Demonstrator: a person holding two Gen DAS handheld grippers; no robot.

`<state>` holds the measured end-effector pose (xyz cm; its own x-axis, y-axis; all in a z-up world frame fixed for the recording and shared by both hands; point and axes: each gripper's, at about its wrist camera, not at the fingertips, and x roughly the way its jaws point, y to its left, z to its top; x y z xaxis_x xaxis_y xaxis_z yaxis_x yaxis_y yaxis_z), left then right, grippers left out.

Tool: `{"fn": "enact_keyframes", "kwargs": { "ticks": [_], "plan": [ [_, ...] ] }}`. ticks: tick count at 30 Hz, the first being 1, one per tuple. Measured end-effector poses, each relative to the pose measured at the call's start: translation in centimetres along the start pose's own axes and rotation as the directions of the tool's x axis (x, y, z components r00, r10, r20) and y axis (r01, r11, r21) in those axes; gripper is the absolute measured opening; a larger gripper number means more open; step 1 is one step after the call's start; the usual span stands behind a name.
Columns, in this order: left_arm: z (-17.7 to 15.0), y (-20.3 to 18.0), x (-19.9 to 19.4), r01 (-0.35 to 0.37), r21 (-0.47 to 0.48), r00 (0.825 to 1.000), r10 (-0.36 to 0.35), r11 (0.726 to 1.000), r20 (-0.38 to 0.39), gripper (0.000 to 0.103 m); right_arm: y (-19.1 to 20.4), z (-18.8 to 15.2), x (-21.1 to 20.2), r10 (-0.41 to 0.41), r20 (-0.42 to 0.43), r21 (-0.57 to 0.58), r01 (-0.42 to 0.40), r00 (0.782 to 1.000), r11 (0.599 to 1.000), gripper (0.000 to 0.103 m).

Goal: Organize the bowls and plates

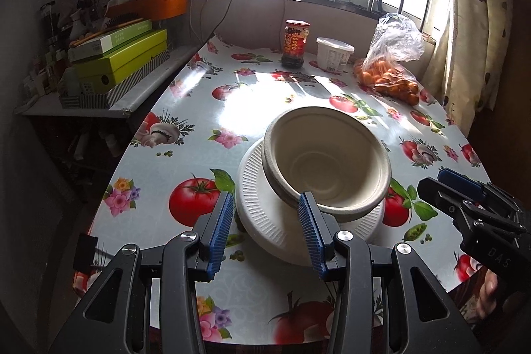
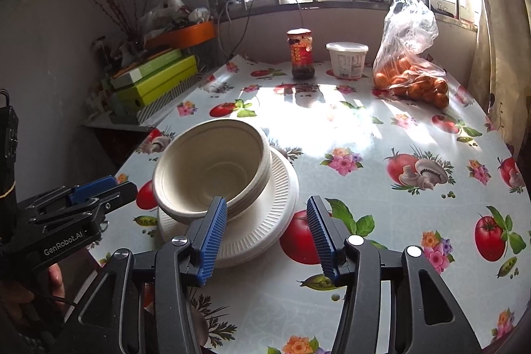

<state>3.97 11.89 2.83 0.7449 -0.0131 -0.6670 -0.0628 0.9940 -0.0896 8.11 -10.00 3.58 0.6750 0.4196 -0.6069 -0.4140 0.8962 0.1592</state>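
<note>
A stack of beige paper bowls (image 1: pixel 327 158) sits tilted on a stack of white ribbed paper plates (image 1: pixel 262 218) near the table's front; both also show in the right wrist view, the bowls (image 2: pixel 212 168) on the plates (image 2: pixel 265 218). My left gripper (image 1: pixel 267 229) is open and empty, its jaws on either side of the plates' near left rim, apart from them. My right gripper (image 2: pixel 265 231) is open and empty, just in front of the plates' near right edge. It also shows at the right of the left wrist view (image 1: pixel 458 194).
A table with a fruit-print cloth (image 2: pixel 398 128) holds a sauce jar (image 2: pixel 300 53), a white tub (image 2: pixel 346 58) and a bag of oranges (image 2: pixel 411 82) at the back by the window. A side shelf with green boxes (image 1: pixel 119 62) stands at the left.
</note>
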Motion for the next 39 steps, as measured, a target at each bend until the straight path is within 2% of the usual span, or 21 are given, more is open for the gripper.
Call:
{"fn": "enact_keyframes", "kwargs": {
  "ticks": [10,17,21,32,39],
  "plan": [
    [-3.6,0.7,-0.3,-0.031,0.018,0.999,0.032,0.999,-0.031,0.043,-0.7,-2.8,-1.0,-0.045,-0.025,-0.001,0.045,0.999,0.999,0.055],
    [-5.4,0.6,0.3,-0.02,0.037,0.999,0.022,0.999,-0.048,0.043,-0.4,-4.9,-0.6,-0.081,-0.05,-0.031,0.08,0.995,0.996,0.055],
    [-6.1,0.5,0.9,-0.02,0.036,0.997,0.022,0.999,-0.067,0.043,-0.1,-6.2,0.5,-0.071,-0.101,-0.035,0.068,0.992,0.997,0.056],
    [-7.4,-0.4,3.1,-0.022,0.037,0.99,0.027,0.999,-0.14,0.043,0.5,-7.5,2.2,-0.099,-0.158,-0.059,0.09,0.982,0.994,0.061],
    [-7.4,-1.1,3.4,-0.051,0.049,0.989,0.057,0.997,-0.134,0.043,0.6,-7.9,2.9,-0.118,-0.18,-0.076,0.105,0.977,0.991,0.065]
  ]
}}
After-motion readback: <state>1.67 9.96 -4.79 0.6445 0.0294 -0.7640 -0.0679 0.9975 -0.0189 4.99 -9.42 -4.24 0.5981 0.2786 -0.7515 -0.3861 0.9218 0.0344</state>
